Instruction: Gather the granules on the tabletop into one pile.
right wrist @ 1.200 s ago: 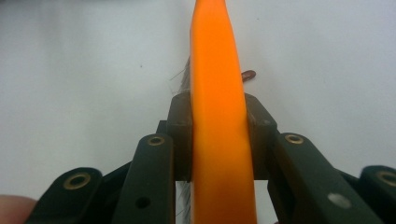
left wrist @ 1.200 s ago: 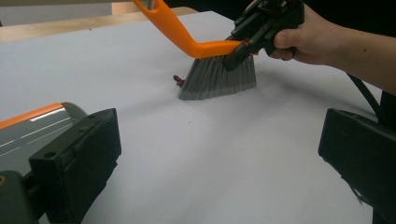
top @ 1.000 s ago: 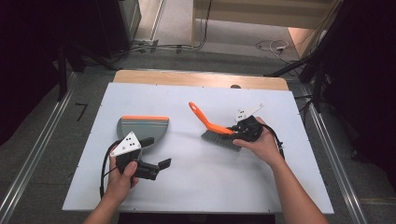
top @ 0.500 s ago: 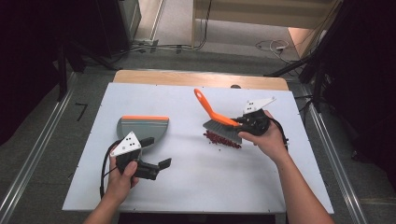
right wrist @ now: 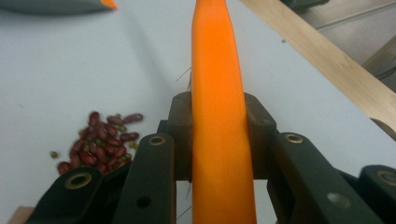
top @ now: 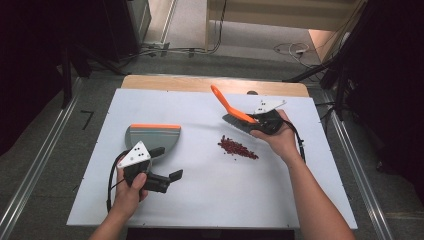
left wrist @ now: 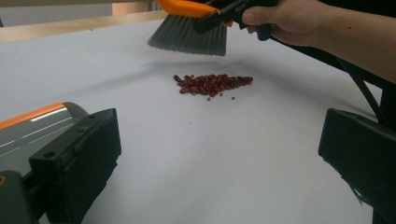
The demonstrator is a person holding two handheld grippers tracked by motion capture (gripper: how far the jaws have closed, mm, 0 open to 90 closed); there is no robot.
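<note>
While clamped, brush (right wrist: 217, 93) between tool (right wrist: 218, 140) pads.

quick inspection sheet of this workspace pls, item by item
surface: white table, wooden strip at far edge
job's things: brush raised behind the beans; dustpan at left, apart from them
clutter: nothing seen
grippers: right gripper shut on brush handle; left gripper open, beside dustpan, holding nothing
cables: black cable loops from left gripper; more on the floor beyond
surroundings: dark floor, metal rails along both sides
</note>
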